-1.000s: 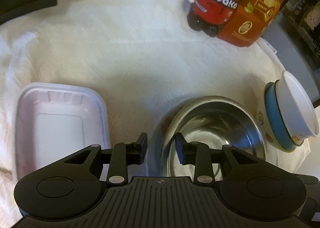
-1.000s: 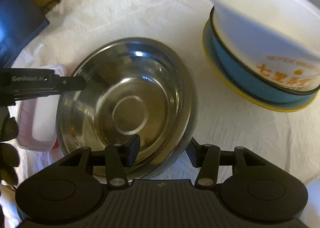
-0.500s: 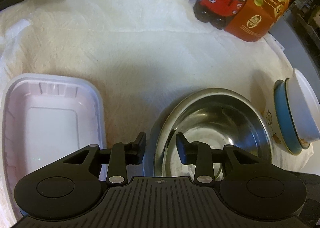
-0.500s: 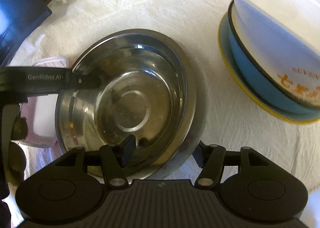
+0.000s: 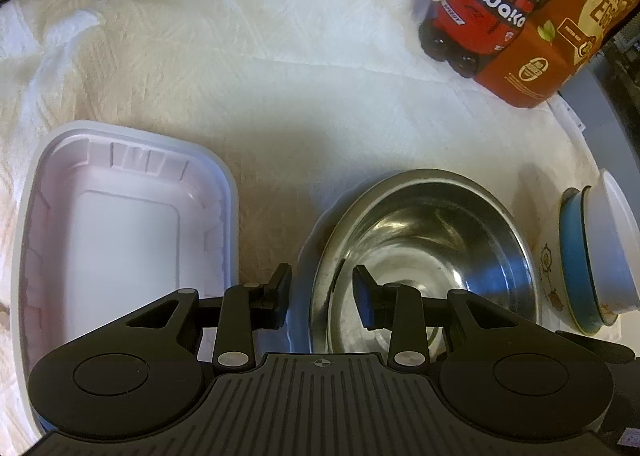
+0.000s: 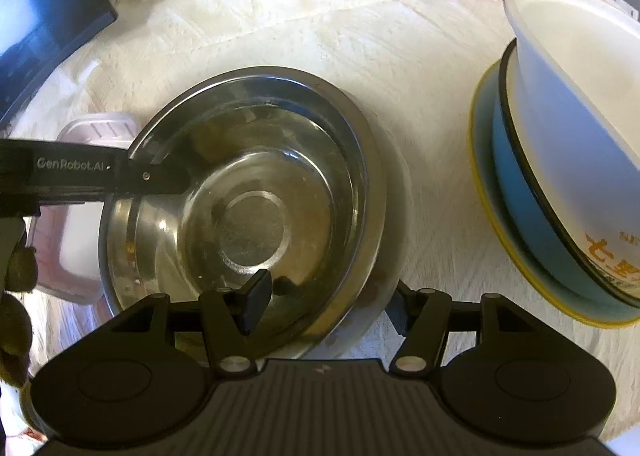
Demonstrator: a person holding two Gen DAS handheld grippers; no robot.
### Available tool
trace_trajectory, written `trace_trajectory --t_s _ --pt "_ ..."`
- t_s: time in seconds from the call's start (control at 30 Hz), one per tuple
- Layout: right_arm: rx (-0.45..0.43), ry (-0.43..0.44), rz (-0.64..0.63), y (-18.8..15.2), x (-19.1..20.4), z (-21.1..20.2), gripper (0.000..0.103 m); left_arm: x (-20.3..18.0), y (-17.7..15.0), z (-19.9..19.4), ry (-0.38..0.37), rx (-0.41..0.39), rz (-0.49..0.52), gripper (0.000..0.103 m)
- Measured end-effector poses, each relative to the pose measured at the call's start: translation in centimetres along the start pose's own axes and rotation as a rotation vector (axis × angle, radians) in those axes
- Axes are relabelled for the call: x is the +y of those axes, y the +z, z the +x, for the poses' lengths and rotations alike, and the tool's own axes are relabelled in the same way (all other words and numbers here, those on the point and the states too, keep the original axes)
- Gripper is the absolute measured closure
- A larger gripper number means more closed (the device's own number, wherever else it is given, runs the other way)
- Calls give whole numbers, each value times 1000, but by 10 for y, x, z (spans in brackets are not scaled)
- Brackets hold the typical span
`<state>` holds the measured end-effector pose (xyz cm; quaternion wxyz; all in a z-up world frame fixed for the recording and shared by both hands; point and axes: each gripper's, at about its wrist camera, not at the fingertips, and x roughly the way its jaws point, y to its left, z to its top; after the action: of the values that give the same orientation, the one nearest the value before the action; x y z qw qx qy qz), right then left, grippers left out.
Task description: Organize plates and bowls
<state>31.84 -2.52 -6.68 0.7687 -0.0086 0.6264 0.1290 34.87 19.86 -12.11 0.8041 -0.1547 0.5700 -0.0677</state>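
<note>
The bench (image 5: 280, 103) is covered with a white textured cloth (image 6: 304, 23) and carries all the items.

The steel bowl (image 5: 432, 240) sits near the front centre of the bench, upright. It rests on a white plate (image 6: 394, 191), whose rim shows around its edge in both views.

The white plastic tray (image 5: 120, 223) lies just beside the steel bowl, on the left in the left wrist view, apart from it.

On the far side of the steel bowl, well apart from it, stands a stack: a white bowl (image 6: 560, 87) with orange lettering nested in a blue bowl (image 6: 520, 207), which sits on a yellow-rimmed plate (image 6: 484, 183). The white bowl leans in the stack.

A red and white toy figure (image 5: 480, 7) and an orange carton (image 5: 560, 43) stand at the far edge of the bench, touching or nearly so.

The left gripper (image 5: 320, 298) straddles the left rim of the steel bowl: one finger is outside the rim, the other inside the bowl. Its jaws are released, with a gap at each pad.

The right gripper (image 6: 328, 302) straddles the near rim of the steel bowl, one finger inside and one outside. Its jaws have just been opening and are released, with the rim between them but not pressed.
</note>
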Motion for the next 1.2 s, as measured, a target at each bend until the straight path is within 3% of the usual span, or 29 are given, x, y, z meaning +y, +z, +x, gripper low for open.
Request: trace_trajectory --t_s 0.5,0.8,0.93,1.03,1.1,1.2 --pt "23 20 -37 -4 -2 -4 41 8 -2 -1 -37 -8 -31 68" --pt "28 44 -62 9 -12 -43 41 12 6 -50 -46 -148 -72 68" --pt "-38 9 -121 4 -10 -62 41 14 8 -72 -67 -246 -122 68" --pt "-99 50 -161 -2 -3 -81 41 13 9 -82 -93 -297 -132 68" --pt "-186 57 -173 -2 5 -100 41 5 10 -88 -100 -320 -117 68" --pt "-361 -4 -156 5 11 -127 41 -11 13 -95 -134 -364 -78 68"
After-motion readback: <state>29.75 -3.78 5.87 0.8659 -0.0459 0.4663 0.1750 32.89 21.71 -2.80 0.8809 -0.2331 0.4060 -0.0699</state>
